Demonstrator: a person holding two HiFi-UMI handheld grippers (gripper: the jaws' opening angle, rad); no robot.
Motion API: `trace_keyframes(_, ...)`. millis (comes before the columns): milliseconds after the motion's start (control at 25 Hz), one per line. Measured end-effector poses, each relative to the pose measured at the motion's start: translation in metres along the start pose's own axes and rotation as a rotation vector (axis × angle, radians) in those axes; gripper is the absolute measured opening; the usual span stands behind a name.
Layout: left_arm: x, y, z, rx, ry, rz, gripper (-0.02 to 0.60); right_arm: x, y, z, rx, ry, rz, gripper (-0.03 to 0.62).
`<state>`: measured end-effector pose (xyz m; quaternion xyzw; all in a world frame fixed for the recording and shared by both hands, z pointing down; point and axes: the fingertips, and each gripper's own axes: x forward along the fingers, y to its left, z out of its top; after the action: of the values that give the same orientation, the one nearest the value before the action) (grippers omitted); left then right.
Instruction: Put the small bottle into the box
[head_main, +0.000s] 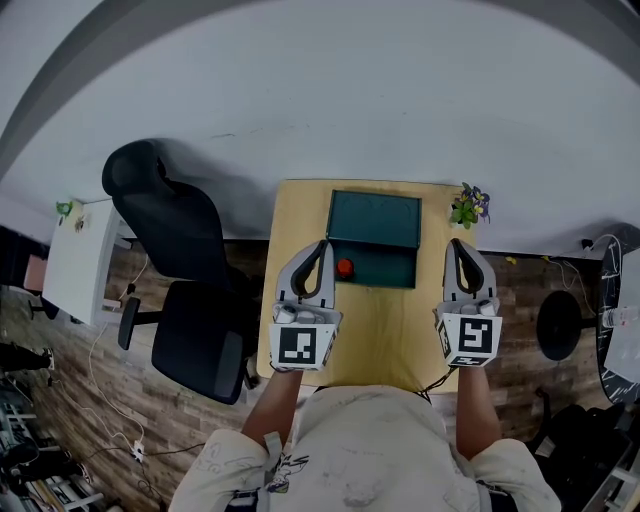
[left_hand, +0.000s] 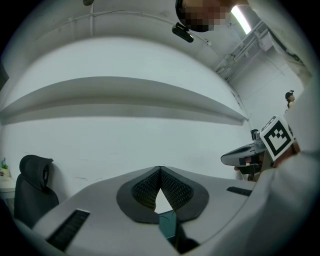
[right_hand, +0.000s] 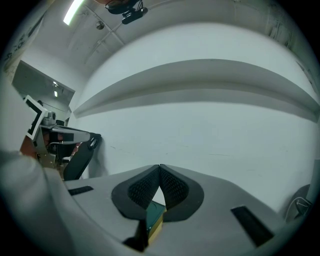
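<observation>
- Only the head view shows the red small bottle (head_main: 345, 267), seen at the 8 o'clock edge of the green box (head_main: 375, 222); whether it lies inside cannot be told.
- In the gripper views, the jaws of the left gripper (left_hand: 160, 169) and the right gripper (right_hand: 159, 166) are seen pressed together, empty.
- Both grippers are held level, pointed to 12 o'clock.

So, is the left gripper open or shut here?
Shut. In the left gripper view, the left gripper has its fingers touching at the tips, with nothing held between them.
</observation>
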<state>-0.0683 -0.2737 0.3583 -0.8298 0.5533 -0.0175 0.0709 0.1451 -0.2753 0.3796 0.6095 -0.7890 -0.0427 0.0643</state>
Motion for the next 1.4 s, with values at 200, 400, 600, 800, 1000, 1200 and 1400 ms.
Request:
trace_keyframes(200,-0.002,0.0,0.001,0.003,-0.006,-0.001,0.006,-0.002,-0.004,0.002,0.003,-0.002,-0.005,0.015)
trace_keyframes(400,-0.003,0.0,-0.001,-0.001,0.003,0.001,0.006,-0.002,-0.003,0.002,0.001,-0.003,-0.007,0.015)
trace_keyframes(600,-0.005,0.0,-0.001,-0.003,0.009,0.001,0.006,-0.002,0.0,0.0,-0.001,0.012,0.001,0.015)
trace_keyframes(800,-0.007,0.002,-0.002,-0.003,-0.003,0.006,0.006,-0.002,0.002,-0.002,0.003,0.02,0.001,0.015)
trace_keyframes(1000,-0.01,0.002,-0.003,-0.011,-0.008,0.008,0.006,-0.004,0.005,-0.002,0.006,0.02,0.0,0.015)
trace_keyframes(1200,-0.011,0.002,-0.003,-0.014,0.0,0.008,0.006,-0.003,0.006,-0.003,0.011,0.022,0.001,0.015)
trace_keyframes(1400,-0.014,0.001,-0.005,-0.016,0.008,0.01,0.006,-0.005,0.007,-0.004,0.015,0.023,0.003,0.015)
